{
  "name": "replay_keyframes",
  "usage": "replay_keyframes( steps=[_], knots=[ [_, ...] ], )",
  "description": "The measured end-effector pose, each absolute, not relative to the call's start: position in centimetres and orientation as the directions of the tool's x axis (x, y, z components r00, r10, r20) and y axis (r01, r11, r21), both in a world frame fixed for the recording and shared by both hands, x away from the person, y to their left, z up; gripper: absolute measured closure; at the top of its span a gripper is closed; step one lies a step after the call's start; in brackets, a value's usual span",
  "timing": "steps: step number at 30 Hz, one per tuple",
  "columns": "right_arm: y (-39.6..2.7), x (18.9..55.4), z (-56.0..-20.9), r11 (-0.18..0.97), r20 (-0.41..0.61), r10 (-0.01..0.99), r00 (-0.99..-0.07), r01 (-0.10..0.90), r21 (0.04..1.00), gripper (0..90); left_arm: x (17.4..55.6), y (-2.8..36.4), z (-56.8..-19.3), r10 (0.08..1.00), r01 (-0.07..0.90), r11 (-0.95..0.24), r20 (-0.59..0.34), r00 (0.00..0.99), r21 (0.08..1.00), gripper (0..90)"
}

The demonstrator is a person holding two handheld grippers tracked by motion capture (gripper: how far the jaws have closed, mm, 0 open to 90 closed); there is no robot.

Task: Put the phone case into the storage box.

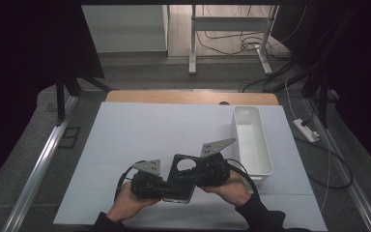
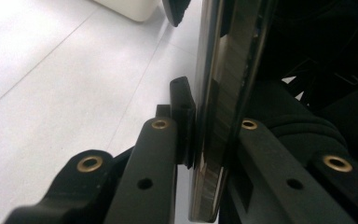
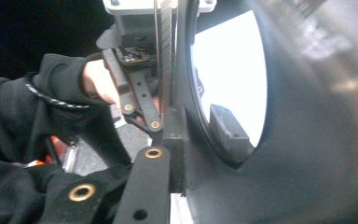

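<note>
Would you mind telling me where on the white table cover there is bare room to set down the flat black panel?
The white table cover is bare left of the long white plastic bin, back to the wooden edge. It is crowded at the near edge, where the left gripper and right gripper clamp the flat black panel with a round hole beside the bin.

We are looking over a dim room beyond a pale work surface.

A white sheet-covered tabletop is lying over a light wooden table edge, with grey carpeted floor spreading around it. A white metal desk frame is standing at the back, black cables are trailing beneath it, a white power strip is resting to the right, and dark black curtains are hanging at both sides.
</note>
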State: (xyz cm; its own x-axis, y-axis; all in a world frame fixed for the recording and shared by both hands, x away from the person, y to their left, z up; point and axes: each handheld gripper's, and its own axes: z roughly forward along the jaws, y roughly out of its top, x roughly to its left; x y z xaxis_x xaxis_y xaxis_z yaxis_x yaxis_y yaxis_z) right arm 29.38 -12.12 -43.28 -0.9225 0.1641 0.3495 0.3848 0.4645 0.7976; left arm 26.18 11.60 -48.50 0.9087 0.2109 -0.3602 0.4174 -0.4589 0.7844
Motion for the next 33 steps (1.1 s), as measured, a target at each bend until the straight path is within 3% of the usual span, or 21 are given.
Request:
replay_keyframes(
  steps=[4, 5, 17, 28, 33],
  knots=[
    [-12.1, 29.4, -43.3, 0.460, 0.330, 0.198, -0.923, 0.385, 0.800, 68.5, 26.2, 11.7, -48.4, 0.244, 0.429, -0.465, -0.354, 0.903, 0.774, 84.8],
    [-12.1, 29.4, -43.2, 0.459, 0.314, 0.217, -0.924, 0.381, 0.803, 61.4, 26.2, 11.8, -48.5, 0.267, 0.440, -0.470, -0.353, 0.897, 0.765, 84.9],
    [-12.8, 29.7, -42.9, 0.442, 0.243, 0.324, -0.914, 0.374, 0.816, 29.0, 26.2, 12.1, -48.5, 0.366, 0.471, -0.488, -0.317, 0.875, 0.735, 84.8],
    [-13.6, 30.0, -42.5, 0.445, 0.177, 0.427, -0.887, 0.376, 0.812, 4.7, 26.3, 12.5, -48.4, 0.471, 0.536, -0.456, -0.318, 0.823, 0.711, 84.8],
    [-14.2, 30.4, -42.2, 0.436, 0.150, 0.479, -0.865, 0.383, 0.815, 0.0, 26.2, 12.7, -48.3, 0.525, 0.562, -0.444, -0.306, 0.794, 0.698, 84.8]
  ],
)
